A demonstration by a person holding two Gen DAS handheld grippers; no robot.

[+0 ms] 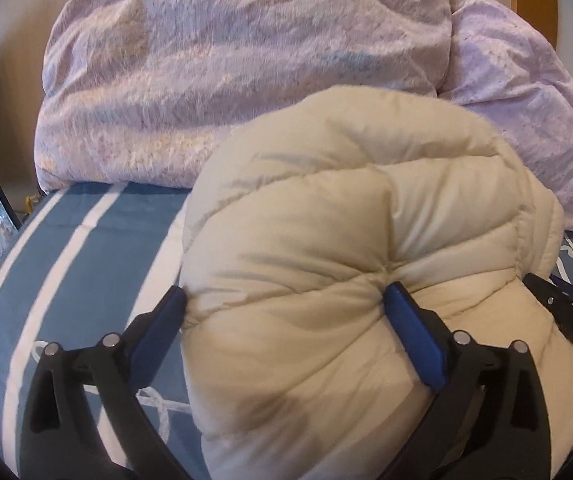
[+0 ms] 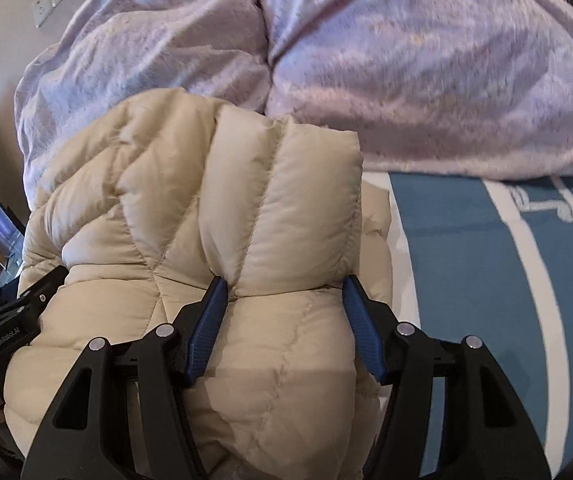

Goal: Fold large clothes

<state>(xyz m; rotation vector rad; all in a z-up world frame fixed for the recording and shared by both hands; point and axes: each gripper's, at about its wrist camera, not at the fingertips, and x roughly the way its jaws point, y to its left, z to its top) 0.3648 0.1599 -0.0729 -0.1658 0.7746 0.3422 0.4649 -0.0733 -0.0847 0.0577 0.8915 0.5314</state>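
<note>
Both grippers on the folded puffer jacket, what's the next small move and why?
Probably back both off. The cream puffer jacket sits bundled on the striped sheet; left gripper stands wide around it, right gripper straddles a quilted section, jaws apart.

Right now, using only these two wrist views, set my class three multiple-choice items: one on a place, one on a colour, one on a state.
1. Where does the cream puffer jacket lie?
A. on the striped bed sheet
B. on a floor
C. on a chair

2. What colour is the bundled duvet behind the jacket?
A. green
B. pale lilac
C. black

3. What sits between the left gripper fingers?
A. nothing
B. a rope
C. a bulge of the jacket

Answers: 1 A, blue and white sheet shows beside the jacket; 2 B, lilac fabric fills the background; 3 C, padding bulges between the blue fingers.
</note>
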